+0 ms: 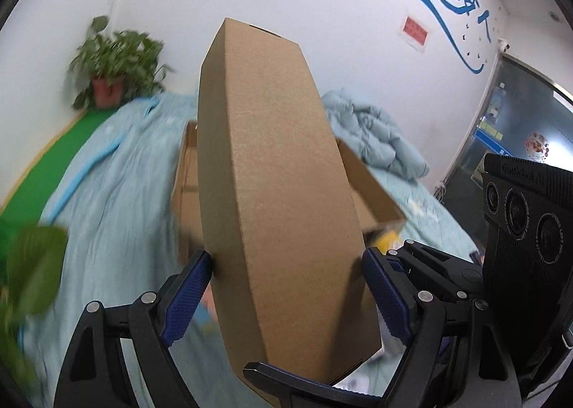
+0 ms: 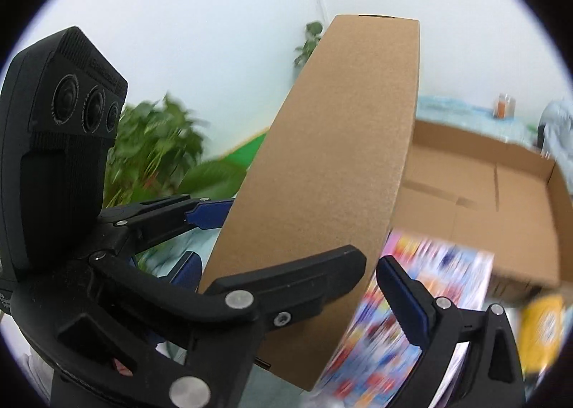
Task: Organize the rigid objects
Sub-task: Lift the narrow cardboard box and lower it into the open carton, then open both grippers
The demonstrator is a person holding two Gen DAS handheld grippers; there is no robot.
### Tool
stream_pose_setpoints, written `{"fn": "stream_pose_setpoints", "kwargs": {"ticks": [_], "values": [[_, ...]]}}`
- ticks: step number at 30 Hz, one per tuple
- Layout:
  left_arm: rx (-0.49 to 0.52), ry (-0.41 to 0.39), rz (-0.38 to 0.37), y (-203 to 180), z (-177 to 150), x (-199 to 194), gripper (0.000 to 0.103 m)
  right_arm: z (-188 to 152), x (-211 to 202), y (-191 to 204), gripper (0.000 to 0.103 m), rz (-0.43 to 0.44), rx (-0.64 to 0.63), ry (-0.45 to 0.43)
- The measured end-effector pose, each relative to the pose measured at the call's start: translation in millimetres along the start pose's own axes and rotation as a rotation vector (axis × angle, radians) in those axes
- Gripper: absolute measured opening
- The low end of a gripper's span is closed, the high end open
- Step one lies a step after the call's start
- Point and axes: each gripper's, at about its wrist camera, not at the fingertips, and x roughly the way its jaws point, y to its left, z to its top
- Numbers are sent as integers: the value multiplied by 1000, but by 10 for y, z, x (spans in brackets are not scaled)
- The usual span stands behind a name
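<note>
A long closed cardboard box [image 1: 279,200] stands up in the air between both grippers; it also shows in the right wrist view [image 2: 329,171]. My left gripper [image 1: 286,286] is shut on its near end, blue pads on both sides. My right gripper [image 2: 372,275] straddles the same box near its lower end; one finger [image 2: 293,282] lies across its face and the other finger [image 2: 404,297] stands off its edge, so the grip is unclear. Behind lies an open flat cardboard tray box [image 2: 501,200], also in the left wrist view [image 1: 369,189].
A light blue sheet [image 1: 107,193] covers the surface, with a bundled quilt [image 1: 376,135]. A colourful printed box [image 2: 412,300] and a yellow item [image 2: 544,329] lie near the tray. Potted plants [image 1: 114,64] [image 2: 157,150] stand by the white wall. A green strip [image 1: 46,171] runs along the left.
</note>
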Motion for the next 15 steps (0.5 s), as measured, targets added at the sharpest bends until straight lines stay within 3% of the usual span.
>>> {"fn": "stream_pose_setpoints", "kwargs": {"ticks": [8, 12, 15], "values": [[2, 12, -63, 309, 1046, 683, 76, 699, 416, -473, 98, -69, 27, 39], [-31, 40, -76, 594, 1384, 1073, 76, 989, 723, -646, 98, -82, 25, 74], [-71, 82, -80, 845, 1483, 1366, 76, 977, 845, -816, 98, -66, 36, 125]]}}
